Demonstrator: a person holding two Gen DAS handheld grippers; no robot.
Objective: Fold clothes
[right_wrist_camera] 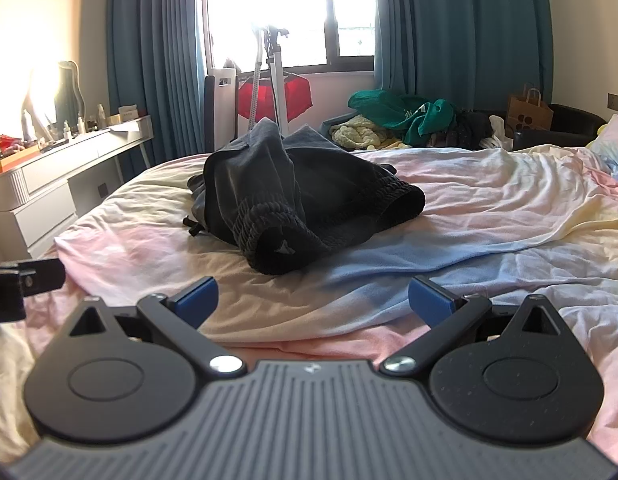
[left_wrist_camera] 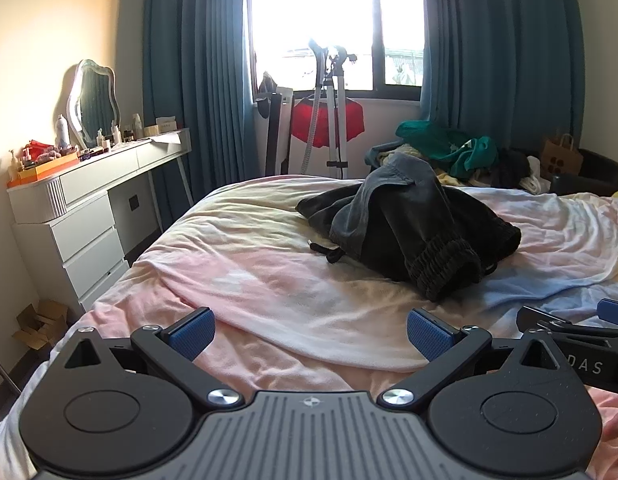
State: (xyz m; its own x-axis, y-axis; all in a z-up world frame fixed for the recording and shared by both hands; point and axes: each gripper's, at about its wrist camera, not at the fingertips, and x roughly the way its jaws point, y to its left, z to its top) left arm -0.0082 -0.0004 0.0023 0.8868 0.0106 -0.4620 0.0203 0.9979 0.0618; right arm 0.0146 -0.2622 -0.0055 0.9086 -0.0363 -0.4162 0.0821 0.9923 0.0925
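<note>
Facing the wide bed with its rumpled pink, cream and pale-blue cotton sheet (left_wrist_camera: 237, 272), we take that bed as our landmark. Beyond its far edge, by the teal curtains, sits a heap of green and yellow clothes (right_wrist_camera: 393, 122); off its left side stands the white desk with drawers (left_wrist_camera: 81, 208).

On the bed's middle lies the crumpled dark grey-black garment with thick ribbed cuffs (right_wrist_camera: 305, 204), bunched in a loose mound, not flat and not folded. One ribbed cuff points toward us, and a peak of cloth rises at the far end, so we judge its long axis runs roughly away from us, far end leaning left; the bunching leaves this uncertain.

Our left gripper (left_wrist_camera: 309, 334) and right gripper (right_wrist_camera: 313, 300) both hover low over the bed's near part, jaws spread wide, holding nothing. The garment lies ahead of both and apart from them: right of centre for the left gripper, slightly left of centre for the right. The right seems nearer the cuff.
</note>
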